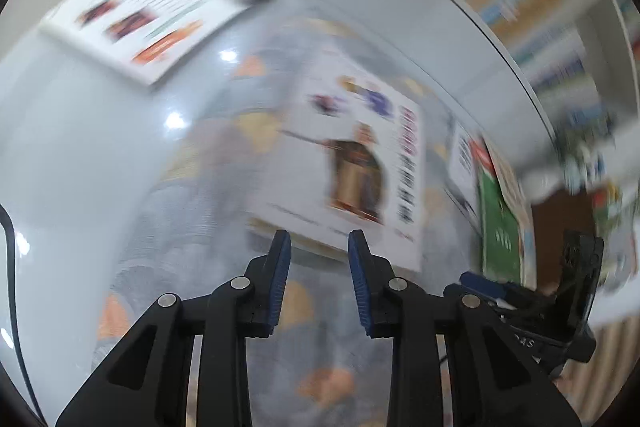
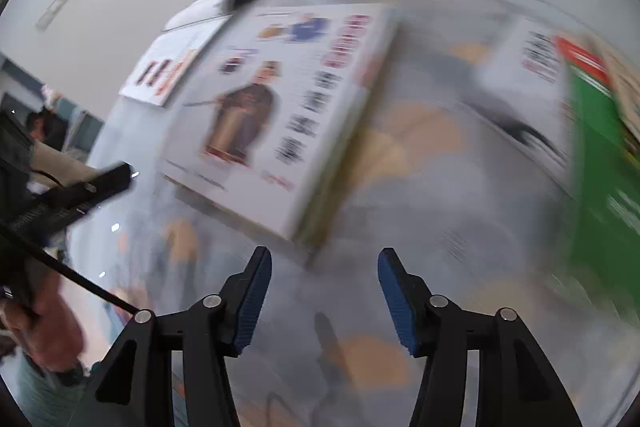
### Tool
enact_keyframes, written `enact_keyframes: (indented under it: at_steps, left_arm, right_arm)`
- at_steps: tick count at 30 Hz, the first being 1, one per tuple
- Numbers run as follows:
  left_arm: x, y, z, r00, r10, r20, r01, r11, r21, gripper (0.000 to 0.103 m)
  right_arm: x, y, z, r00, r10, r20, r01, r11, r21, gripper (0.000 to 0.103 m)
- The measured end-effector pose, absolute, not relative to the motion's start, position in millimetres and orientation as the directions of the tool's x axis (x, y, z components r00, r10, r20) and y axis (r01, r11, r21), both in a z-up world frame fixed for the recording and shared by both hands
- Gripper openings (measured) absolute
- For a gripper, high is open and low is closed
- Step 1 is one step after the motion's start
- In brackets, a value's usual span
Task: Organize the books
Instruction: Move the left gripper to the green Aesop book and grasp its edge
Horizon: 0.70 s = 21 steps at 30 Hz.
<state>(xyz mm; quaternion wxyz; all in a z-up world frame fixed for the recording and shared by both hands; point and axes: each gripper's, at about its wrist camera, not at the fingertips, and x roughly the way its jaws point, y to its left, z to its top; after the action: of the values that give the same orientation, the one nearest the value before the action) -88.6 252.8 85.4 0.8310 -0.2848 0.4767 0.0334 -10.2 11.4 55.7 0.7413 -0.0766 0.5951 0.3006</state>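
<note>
Left wrist view is showing the left gripper [image 1: 319, 247] hanging over a glossy tabletop [image 1: 80, 155], jaws released and holding nothing. Three books are lying flat: a white book [image 1: 352, 167] with a robed figure just beyond the jaws at twelve o'clock, a second white book [image 1: 148, 15] well apart at ten o'clock, and a green book [image 1: 500, 227] at three o'clock. Right wrist view is showing the right gripper [image 2: 325, 259], jaws also released, with the white book [image 2: 276, 115] at eleven o'clock and the green book [image 2: 600, 167] at two o'clock. Both views are blurring.
</note>
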Motion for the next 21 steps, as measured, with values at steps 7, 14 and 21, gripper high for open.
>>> enact_keyframes:
  at_steps: [7,14,21]
  left_arm:
    - [-61,121,112,0.503,-0.303,-0.809,-0.025,0.931,-0.365,0.06]
    - [-38,16,72,0.365,-0.398,-0.842,0.061,0.912,-0.405,0.06]
    - [-29,-27,41,0.319,-0.325,-0.89,0.008,0.94,-0.34,0.06]
  right_arm:
    - [-28,-95,56,0.268,0.132,-0.954,-0.324,0.945,0.04,0.064]
    - [-32,-230,36,0.252,0.088,-0.964,-0.04,0.996,0.081,0.064]
    - [-43,-285,22,0.236,0.085,-0.968,-0.03,0.996,0.08,0.064]
